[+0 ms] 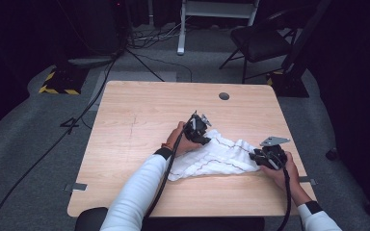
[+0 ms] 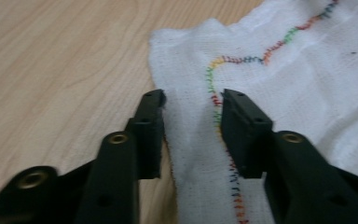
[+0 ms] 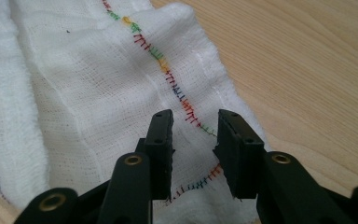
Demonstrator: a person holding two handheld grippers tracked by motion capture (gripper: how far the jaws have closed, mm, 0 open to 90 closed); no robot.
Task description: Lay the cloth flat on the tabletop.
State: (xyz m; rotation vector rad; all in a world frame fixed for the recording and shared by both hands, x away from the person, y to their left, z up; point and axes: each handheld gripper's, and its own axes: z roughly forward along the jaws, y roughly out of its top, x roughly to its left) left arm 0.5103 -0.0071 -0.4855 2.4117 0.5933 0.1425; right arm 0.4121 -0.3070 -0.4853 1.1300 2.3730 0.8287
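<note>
A white cloth [image 1: 217, 156] with a wavy line of multicoloured stitching lies rumpled on the wooden table [image 1: 135, 110], right of centre. My left gripper [image 1: 204, 140] is at the cloth's far left corner. In the left gripper view its jaws [image 2: 191, 100] stand apart over the cloth's edge [image 2: 284, 84], with the stitching running between them and nothing pinched. My right gripper [image 1: 257, 156] is at the cloth's right end. In the right gripper view its jaws [image 3: 196, 121] are parted just above a corner of the cloth [image 3: 84, 93].
A round cable hole [image 1: 224, 96] sits near the table's far edge. Bare wood stretches across the table's left half. Beyond the table stand a dark chair [image 1: 260, 41] and a white frame [image 1: 183, 29], with cables [image 1: 144, 62] on the grey floor.
</note>
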